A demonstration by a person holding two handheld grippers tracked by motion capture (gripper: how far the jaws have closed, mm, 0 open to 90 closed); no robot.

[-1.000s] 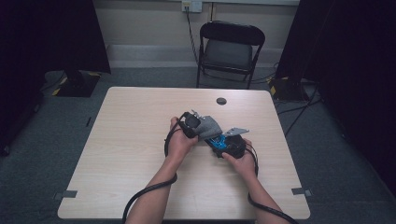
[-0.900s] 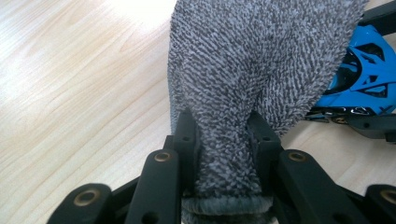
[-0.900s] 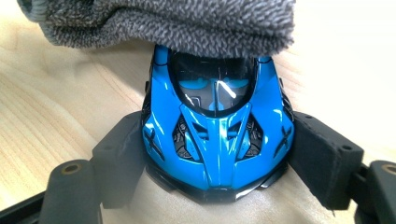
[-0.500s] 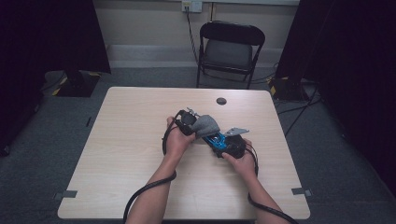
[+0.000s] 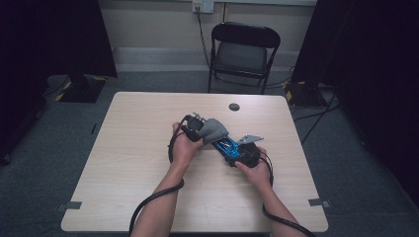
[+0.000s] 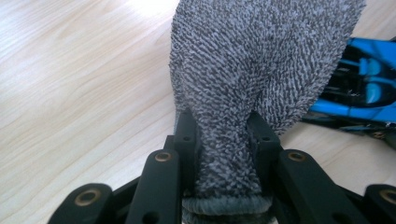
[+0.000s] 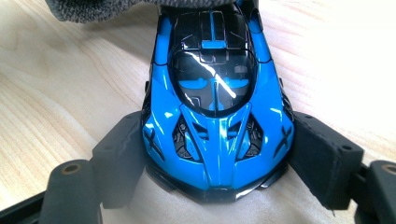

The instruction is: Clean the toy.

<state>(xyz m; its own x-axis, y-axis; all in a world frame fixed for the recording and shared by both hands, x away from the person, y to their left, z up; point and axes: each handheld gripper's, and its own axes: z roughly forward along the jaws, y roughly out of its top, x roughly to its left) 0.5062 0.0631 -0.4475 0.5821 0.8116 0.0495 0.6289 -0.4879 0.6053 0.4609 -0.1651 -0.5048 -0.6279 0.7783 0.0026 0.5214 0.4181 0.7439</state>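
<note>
Centre of the high view: I hold the left gripper [image 5: 197,129] pinched tight on a grey cloth [image 5: 213,130], and the right gripper [image 5: 236,152] clamped across a blue toy car [image 5: 226,146]. Both sit just above the pale wooden table [image 5: 128,163], slightly right of its middle, with the hands nearly touching.

Left gripper view: the cloth [image 6: 252,79] rises from between the black jaws, which squeeze a narrow waist of it near the bottom of the frame. Above the pinch it fans out wide. Its surface is a rough, looped terry weave, grey flecked with white, and a rolled hem shows at the bottom edge. The car [image 6: 369,84] lies at the right edge of this frame, partly behind the cloth.

Right gripper view: the car [image 7: 217,107] points its long axis straight up the frame, away from the gripper, with one end nearest the camera. The two black foam-faced pads [image 7: 116,154] press on its flanks at that near end. The body is glossy hard plastic in blue with a black cabin and vents, catching a white glare. The cloth [image 7: 102,9] drapes over the far end at the top of the frame.

Relation governing the next move, in my judgement: the cloth lies along the car's long axis, at its far end, so a wipe would run lengthwise toward the right gripper. The left hand [image 5: 185,145] is the one to move it.
</note>
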